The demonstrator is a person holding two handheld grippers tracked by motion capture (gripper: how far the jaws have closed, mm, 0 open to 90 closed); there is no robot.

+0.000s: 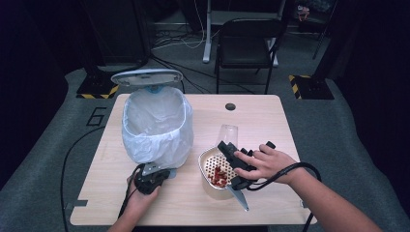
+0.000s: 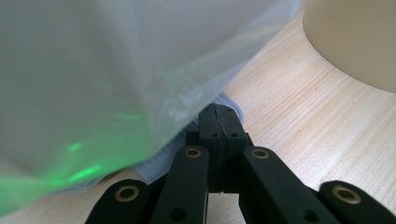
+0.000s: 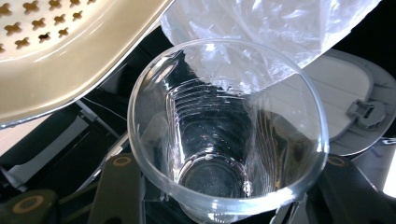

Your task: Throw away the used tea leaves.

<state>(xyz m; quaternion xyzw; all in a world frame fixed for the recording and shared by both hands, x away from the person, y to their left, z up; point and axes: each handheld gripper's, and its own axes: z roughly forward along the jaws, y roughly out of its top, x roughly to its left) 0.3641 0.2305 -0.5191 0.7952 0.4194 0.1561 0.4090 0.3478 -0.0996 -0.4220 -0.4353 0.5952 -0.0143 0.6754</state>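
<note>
A clear plastic cup (image 1: 229,133) is held just beyond a beige perforated colander (image 1: 207,162), with my right gripper (image 1: 231,147) shut on it. Red scraps (image 1: 218,176) lie in the colander. In the right gripper view the cup (image 3: 224,140) sits mouth-out between the jaws of that gripper (image 3: 224,205), and looks empty. The colander's rim (image 3: 70,60) is at upper left there. My left gripper (image 1: 153,170) is at the foot of a bin (image 1: 154,125) lined with a white bag. Its shut jaws (image 2: 219,119) rest on the bin's grey ribbed pedal (image 2: 161,161).
The bin's lid (image 1: 146,76) stands open behind the bag (image 2: 93,70). The colander's wall (image 2: 355,42) is close on the pedal's right. The wooden table (image 1: 270,121) has bare room at its right and back. A black chair (image 1: 246,38) stands beyond it.
</note>
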